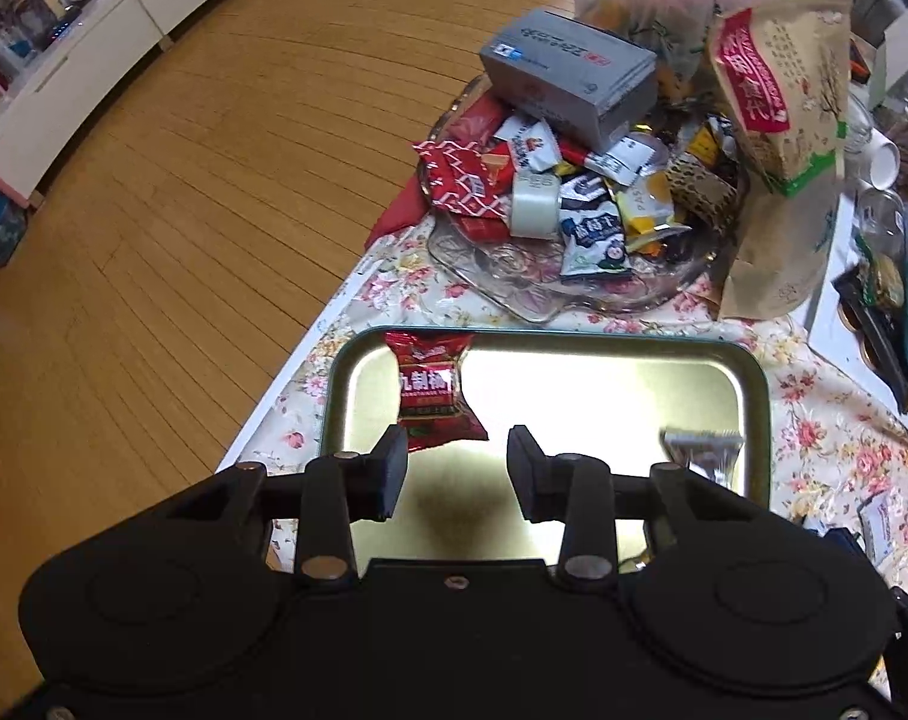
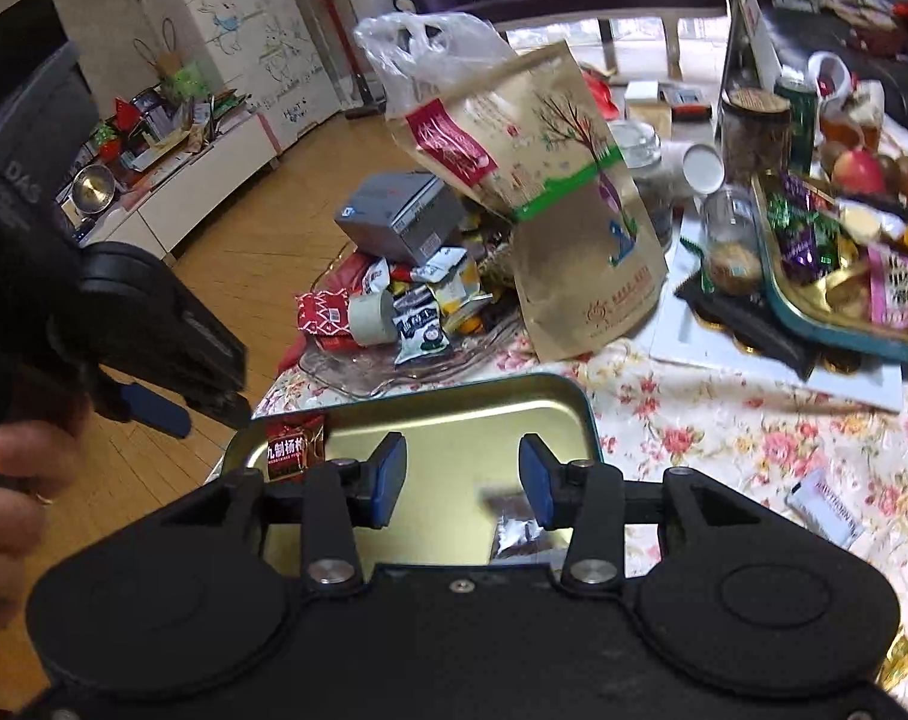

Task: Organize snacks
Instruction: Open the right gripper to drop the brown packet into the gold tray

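Note:
A tin tray [image 1: 574, 341] [image 2: 454, 389], teal rim and gold inside, lies on the flowered tablecloth. A red snack packet [image 1: 433, 390] [image 2: 295, 447] rests in its far left corner. A silver packet [image 1: 703, 450] [image 2: 514, 519] shows blurred at the tray's right side. My left gripper [image 1: 457, 468] hovers over the tray, open, nothing between its black pads; the red packet lies just beyond its left finger. My right gripper [image 2: 463, 480] is open above the tray too, its blue pads apart and the silver packet below its right finger, not pressed.
Beyond the tray a glass dish [image 1: 514, 297] [image 2: 358, 384] is heaped with snack packets, a tape roll [image 1: 535, 204] and a grey box [image 1: 568, 72]. A kraft pouch [image 1: 778, 120] [image 2: 544, 180] leans there. A second tray of sweets [image 2: 814, 324] and jars stand right. The table edge and floor [image 1: 184, 210] are left.

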Motion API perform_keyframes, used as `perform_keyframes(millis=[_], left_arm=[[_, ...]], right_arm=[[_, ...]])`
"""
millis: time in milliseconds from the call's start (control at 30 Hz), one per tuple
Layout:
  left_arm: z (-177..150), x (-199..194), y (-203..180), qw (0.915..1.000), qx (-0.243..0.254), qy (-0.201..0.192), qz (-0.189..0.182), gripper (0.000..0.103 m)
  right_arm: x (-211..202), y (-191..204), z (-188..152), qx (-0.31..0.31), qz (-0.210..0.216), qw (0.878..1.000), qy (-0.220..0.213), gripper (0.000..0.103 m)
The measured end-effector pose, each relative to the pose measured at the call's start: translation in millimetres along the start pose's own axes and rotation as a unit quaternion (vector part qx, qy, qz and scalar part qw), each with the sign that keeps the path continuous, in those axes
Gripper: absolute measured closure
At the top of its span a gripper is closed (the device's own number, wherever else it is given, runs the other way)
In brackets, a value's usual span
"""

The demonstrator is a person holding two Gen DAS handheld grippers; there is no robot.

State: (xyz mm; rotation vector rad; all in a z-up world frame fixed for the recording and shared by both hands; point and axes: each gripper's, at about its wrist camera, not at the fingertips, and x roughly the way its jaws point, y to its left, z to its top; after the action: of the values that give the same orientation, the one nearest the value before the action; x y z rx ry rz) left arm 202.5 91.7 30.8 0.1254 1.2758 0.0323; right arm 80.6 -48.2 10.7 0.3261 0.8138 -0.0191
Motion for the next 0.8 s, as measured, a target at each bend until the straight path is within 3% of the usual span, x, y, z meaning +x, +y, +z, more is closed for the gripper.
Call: perform_keyframes(millis=[167, 467, 800], left_arm=[[-3.3, -1.3, -10.5, 0.9998, 0.019, -0.002, 0.0, 0.056], [-15.8, -5.7, -40.3, 0.9976, 0.055, 0.017, -0.039, 0.056], [-38.1, -13.5, -91.1, 0.9896, 0.123, 0.027, -0.069, 0.056]], right_arm=[[2.1, -11.3, 0.1, 0.018, -0.012, 1.0, 0.022, 0.059], [1.3, -51.3, -6.1, 0.069, -0.056, 0.994, 0.059, 0.059], [-10.5, -107.8, -21.1, 0.103, -0.102, 0.985, 0.09, 0.059]])
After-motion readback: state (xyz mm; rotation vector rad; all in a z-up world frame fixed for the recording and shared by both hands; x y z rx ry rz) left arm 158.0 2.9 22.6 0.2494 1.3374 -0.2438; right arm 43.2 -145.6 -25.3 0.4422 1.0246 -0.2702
